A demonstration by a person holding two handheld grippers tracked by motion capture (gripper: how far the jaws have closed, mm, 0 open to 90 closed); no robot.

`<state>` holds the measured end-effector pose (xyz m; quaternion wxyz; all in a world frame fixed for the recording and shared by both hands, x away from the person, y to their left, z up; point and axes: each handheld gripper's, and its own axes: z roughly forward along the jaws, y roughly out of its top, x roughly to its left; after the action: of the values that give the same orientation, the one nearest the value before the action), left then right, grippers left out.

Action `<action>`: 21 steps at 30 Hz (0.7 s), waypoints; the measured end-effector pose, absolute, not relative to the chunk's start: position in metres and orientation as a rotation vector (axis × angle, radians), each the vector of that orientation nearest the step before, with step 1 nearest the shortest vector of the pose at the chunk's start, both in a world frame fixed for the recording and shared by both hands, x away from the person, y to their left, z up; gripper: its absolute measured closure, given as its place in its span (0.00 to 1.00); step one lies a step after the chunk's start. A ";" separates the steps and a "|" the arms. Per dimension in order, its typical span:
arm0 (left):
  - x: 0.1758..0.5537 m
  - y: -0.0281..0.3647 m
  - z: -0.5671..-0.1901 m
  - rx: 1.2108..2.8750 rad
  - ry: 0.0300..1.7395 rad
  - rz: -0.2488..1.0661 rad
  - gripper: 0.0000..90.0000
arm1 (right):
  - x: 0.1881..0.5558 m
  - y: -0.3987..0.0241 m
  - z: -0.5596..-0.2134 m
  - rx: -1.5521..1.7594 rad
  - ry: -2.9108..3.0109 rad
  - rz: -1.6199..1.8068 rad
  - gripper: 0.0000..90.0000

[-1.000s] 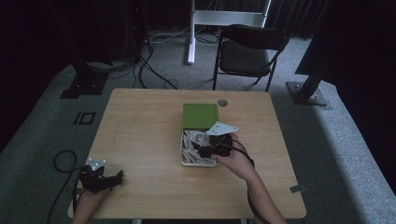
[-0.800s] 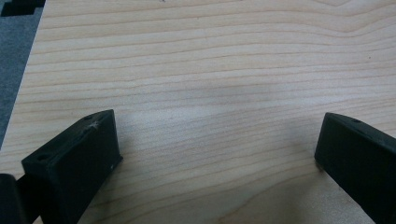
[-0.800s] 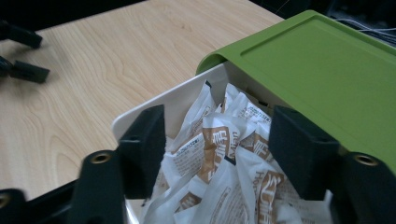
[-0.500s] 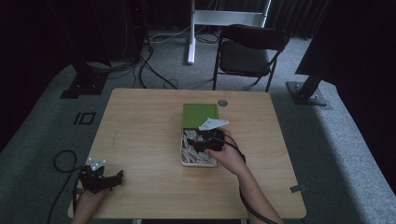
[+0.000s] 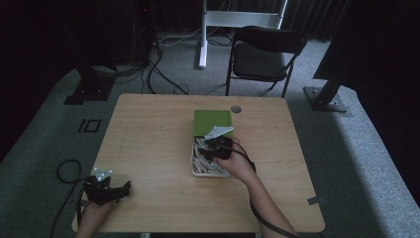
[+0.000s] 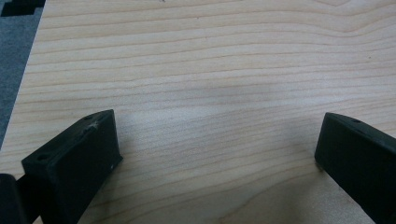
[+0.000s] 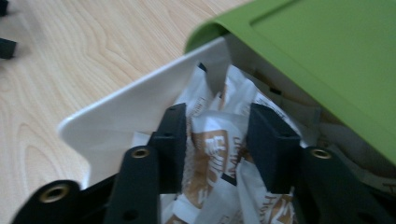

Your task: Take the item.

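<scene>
— Table (image 5: pixel 148 148) from above: right gripper (image 5: pixel 216 148) down in white box (image 5: pixel 195 172), green lid (image 5: pixel 212 122) slid back. Left gripper (image 5: pixel 106 188) parked near corner.
— Left gripper view?
— Jaws released, wide apart over bare wood. Nothing held.
— Right gripper view?
— Jaws straddling one packet (image 7: pixel 215 149) in the box, apparently not yet clenched. Probably early: grasp pending, nothing taken out.

The right gripper (image 7: pixel 215 140) reaches into a white box (image 7: pixel 126 112), its two black jaws on either side of a white and brown sachet (image 7: pixel 215 154) among other sachets. A green lid (image 7: pixel 322 60) overhangs the box, which sits on a wooden table (image 7: pixel 70 60).
</scene>
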<state>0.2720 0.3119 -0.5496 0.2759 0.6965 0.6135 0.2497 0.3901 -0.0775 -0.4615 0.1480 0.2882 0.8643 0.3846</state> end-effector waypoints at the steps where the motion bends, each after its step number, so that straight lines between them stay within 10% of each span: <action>1: 0.272 0.312 -0.550 1.872 1.648 0.671 0.01 | 0.391 -0.078 -0.462 0.841 2.490 1.110 0.67; 21: 0.272 0.312 -0.550 1.872 1.648 0.671 0.01 | 0.382 -0.089 -0.449 0.855 2.429 1.232 0.85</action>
<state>0.2721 0.3120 -0.5495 0.2758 0.6966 0.6134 0.2497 0.3823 -0.0889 -0.4489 0.1428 0.2964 0.8422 0.4271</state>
